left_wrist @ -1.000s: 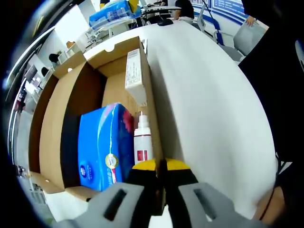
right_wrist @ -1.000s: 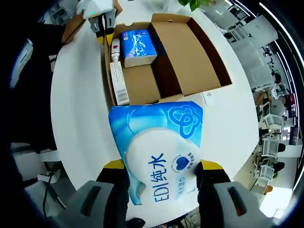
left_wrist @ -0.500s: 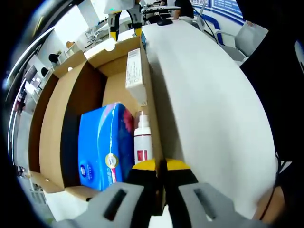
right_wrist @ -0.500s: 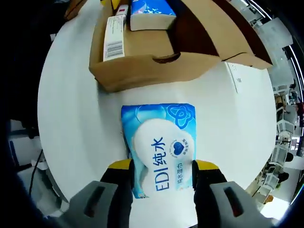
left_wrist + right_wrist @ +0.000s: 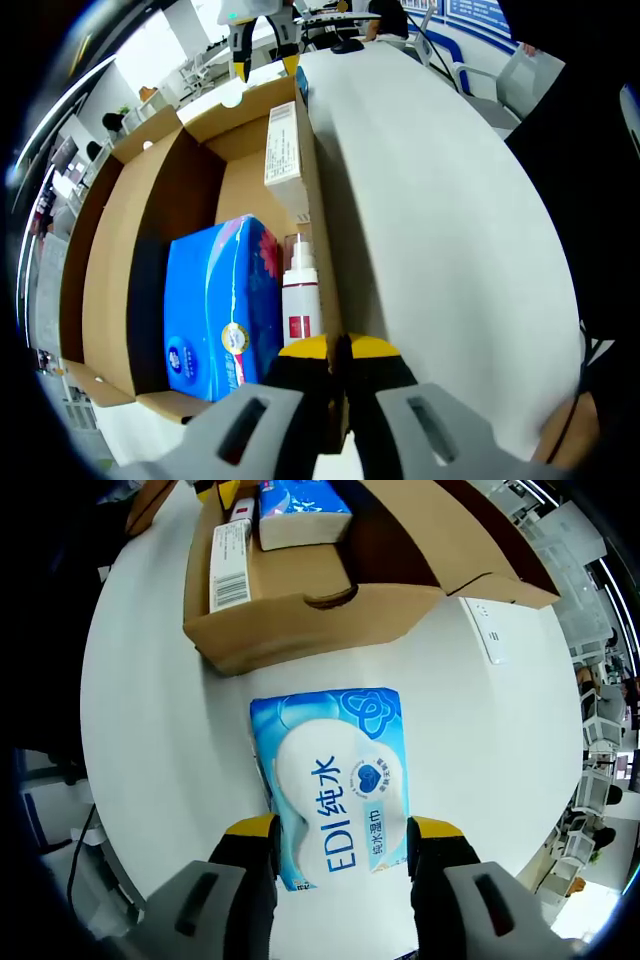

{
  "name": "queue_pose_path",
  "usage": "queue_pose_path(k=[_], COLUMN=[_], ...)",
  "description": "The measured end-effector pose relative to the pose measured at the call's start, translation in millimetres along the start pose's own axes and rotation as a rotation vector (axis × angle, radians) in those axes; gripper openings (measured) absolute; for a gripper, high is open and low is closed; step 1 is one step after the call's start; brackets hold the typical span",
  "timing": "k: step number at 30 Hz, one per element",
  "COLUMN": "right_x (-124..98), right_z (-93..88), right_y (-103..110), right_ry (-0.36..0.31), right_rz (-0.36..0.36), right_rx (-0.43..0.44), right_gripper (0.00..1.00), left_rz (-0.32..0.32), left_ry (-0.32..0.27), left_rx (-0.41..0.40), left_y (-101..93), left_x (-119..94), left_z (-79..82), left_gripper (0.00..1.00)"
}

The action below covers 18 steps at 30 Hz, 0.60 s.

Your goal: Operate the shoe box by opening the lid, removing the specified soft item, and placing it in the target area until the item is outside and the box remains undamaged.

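The open cardboard shoe box (image 5: 150, 230) lies on the white table (image 5: 440, 200). Inside it are a blue tissue pack (image 5: 215, 310), a white spray bottle (image 5: 299, 300) and a long white carton (image 5: 283, 160). My left gripper (image 5: 338, 350) is shut on the box's near wall. The blue-and-white wet wipes pack (image 5: 335, 780) lies flat on the table just outside the shoe box (image 5: 300, 620). My right gripper (image 5: 342, 840) is shut on its near end, one jaw at each side. That same right gripper (image 5: 262, 45) shows beyond the box's far end.
A white card (image 5: 490, 630) lies on the table beside the box's folded-back lid (image 5: 440, 540). A person in dark clothes (image 5: 590, 180) stands at the table's edge. Chairs and desks fill the room behind. The table's rim (image 5: 120, 810) curves close to the pack.
The right gripper carried the wet wipes pack from above the box down onto the table in front of it. The left gripper and box stayed still.
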State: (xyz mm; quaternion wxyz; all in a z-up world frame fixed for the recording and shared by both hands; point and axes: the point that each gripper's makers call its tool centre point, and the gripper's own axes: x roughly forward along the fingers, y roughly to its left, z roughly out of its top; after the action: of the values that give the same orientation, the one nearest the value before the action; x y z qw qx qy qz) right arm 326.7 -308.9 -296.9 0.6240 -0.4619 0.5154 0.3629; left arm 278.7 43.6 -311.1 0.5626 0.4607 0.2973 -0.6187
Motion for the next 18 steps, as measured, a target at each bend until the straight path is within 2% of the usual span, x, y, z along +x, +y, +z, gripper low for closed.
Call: queue_pose_path(k=[7,18], right_x=[2.8,5.2], right_z=[-4.8,6.2], right_y=[-0.6,4.9], right_ry=[0.021,0.0], right_rz=[0.017,0.057], right_rx=[0.013,0.03], right_gripper=[0.63,0.76], left_rz=[-0.001,-0.001], left_ry=[-0.001,0.001], left_rx=[0.0,-0.003], left_y=[0.9,3.4], left_x=[0.0,0.1], left_z=[-0.1,-1.9], left_gripper=[0.03,0.04])
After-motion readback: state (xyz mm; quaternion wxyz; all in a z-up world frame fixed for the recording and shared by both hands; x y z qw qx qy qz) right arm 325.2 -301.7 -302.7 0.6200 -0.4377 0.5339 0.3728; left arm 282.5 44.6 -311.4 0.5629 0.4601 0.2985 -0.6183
